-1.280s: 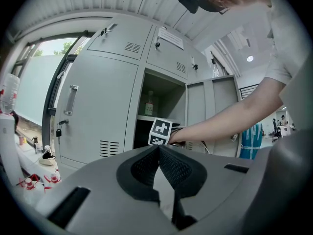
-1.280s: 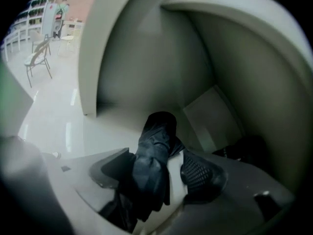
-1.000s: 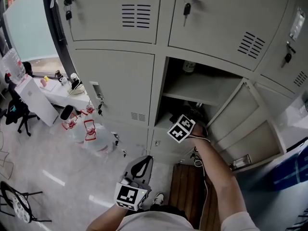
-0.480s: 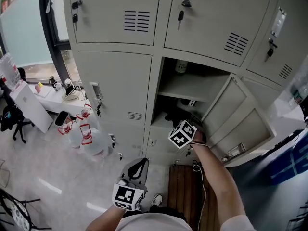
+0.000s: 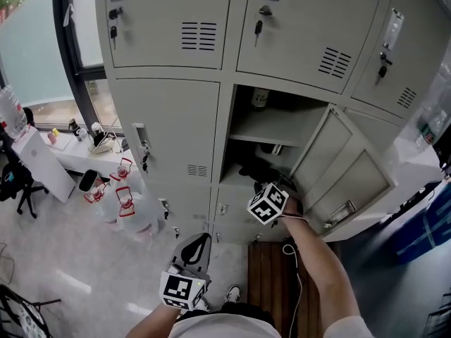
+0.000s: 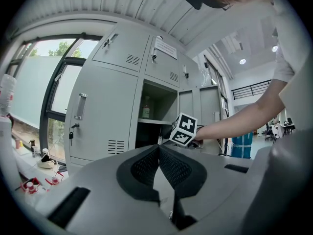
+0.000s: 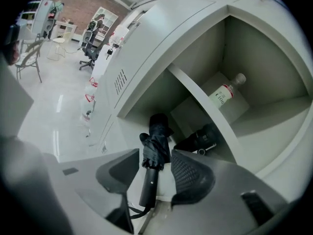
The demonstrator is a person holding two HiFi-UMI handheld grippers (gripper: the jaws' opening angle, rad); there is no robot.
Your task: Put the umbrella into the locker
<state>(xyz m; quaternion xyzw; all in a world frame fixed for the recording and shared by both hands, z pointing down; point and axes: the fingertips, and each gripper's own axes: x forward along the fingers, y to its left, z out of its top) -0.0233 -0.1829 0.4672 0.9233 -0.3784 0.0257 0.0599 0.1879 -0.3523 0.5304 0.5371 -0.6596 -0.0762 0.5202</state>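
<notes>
My right fingers [image 7: 190, 173] stand apart and have just been narrowing. The folded black umbrella [image 7: 156, 138] shows between them, unpinched. It lies in the lower compartment of the open locker [image 7: 259, 58], under the shelf [image 7: 205, 102]. My left fingers [image 6: 146, 168] are pressed together, empty.

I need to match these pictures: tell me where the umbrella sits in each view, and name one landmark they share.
Head view: umbrella, a dark shape in the lower compartment of the open locker, near picture centre.
Left gripper view: not made out; that compartment is dark.
Right gripper view: umbrella at lower centre, handle nearest the camera.
Shared landmark: the bottle on the upper shelf.
</notes>
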